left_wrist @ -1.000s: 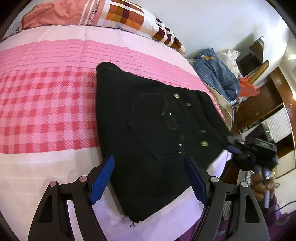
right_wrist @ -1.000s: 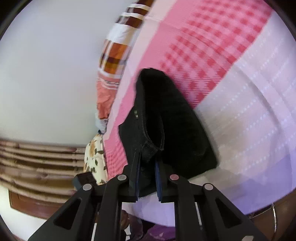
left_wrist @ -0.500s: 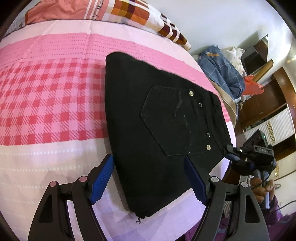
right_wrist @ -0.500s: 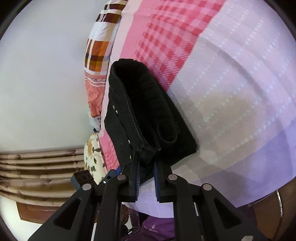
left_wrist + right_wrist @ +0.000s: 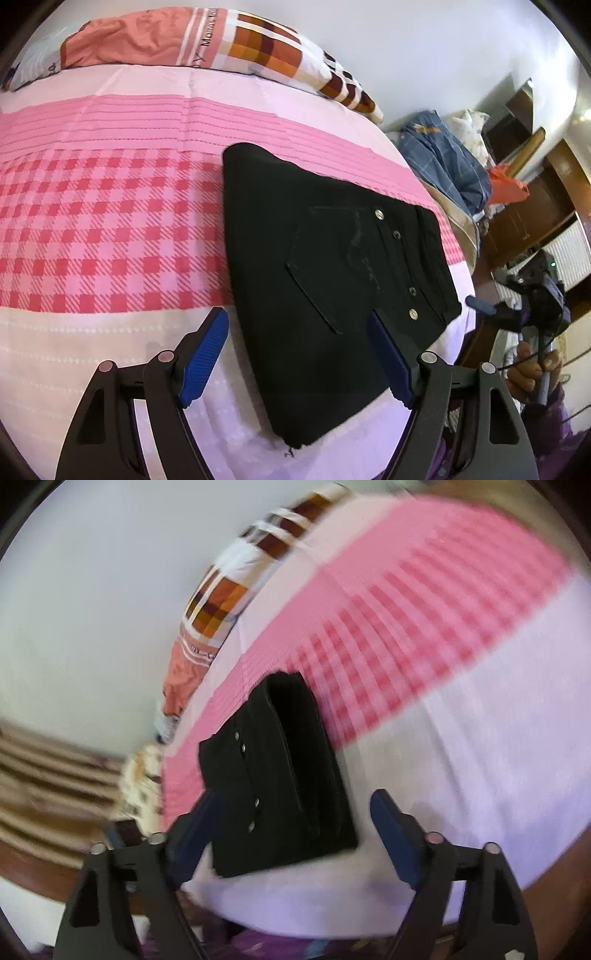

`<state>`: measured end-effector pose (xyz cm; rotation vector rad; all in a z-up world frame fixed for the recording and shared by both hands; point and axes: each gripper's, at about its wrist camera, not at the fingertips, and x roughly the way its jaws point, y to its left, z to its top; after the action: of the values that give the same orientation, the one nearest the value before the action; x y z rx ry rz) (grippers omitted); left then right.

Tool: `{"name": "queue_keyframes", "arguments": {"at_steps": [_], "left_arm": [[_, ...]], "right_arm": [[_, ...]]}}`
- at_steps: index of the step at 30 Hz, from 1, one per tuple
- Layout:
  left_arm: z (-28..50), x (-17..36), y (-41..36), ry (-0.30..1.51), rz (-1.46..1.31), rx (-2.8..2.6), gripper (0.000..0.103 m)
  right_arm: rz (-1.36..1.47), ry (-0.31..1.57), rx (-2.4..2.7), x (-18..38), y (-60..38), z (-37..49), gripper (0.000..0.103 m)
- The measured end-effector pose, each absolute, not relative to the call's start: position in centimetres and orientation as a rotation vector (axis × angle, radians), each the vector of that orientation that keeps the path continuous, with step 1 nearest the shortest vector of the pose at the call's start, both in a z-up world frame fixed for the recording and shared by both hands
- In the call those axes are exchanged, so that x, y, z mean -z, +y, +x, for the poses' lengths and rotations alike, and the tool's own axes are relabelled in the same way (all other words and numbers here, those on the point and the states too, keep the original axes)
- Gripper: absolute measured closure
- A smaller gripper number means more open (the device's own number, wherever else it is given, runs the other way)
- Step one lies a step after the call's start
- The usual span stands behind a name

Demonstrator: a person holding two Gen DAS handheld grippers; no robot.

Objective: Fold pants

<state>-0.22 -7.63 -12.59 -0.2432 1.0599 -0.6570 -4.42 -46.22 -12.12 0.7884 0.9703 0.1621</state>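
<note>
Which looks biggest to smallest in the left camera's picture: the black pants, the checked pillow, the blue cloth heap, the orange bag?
1. Black pants, though nearest the camera.
2. Checked pillow.
3. Blue cloth heap.
4. Orange bag, farthest away, so its true size is unsure.

Folded black pants (image 5: 332, 280) flat on bed

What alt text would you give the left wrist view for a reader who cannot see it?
Folded black pants, back pocket and metal studs facing up, lie flat on a pink checked bedspread. The open left gripper hovers over their near edge, holding nothing. At right, the right gripper sits just off the waistband corner.
</note>
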Motion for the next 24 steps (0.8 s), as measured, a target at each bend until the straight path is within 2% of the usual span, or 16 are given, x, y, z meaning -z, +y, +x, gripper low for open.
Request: {"name": "queue_keyframes", "arguments": {"at_steps": [3, 10, 15, 18, 24], "left_arm": [[0.8, 13.2, -7.4, 1.088, -0.271, 0.658, 0.025], [2.1, 13.8, -8.9, 1.084, -0.176, 0.684, 0.025], [3.1, 14.4, -10.2, 1.082, -0.118, 0.683, 0.025], [3.6, 15.0, -10.2, 1.085, -0.108, 0.666, 0.025], [3.8, 15.4, -11.2, 1.066, -0.081, 0.634, 0.025]], "right_arm": [[0.686, 1.030, -0.163, 13.4, -45.5, -1.9, 0.021], [0.754, 1.102, -0.296, 17.6, -44.5, 0.9, 0.021], [0.747, 1.089, -0.392, 18.0, -43.3, 2.3, 0.021], [0.651, 1.079, -0.436, 17.7, -42.5, 2.7, 0.024], [0.791, 1.118, -0.451, 18.3, -43.8, 3.4, 0.021]]}}
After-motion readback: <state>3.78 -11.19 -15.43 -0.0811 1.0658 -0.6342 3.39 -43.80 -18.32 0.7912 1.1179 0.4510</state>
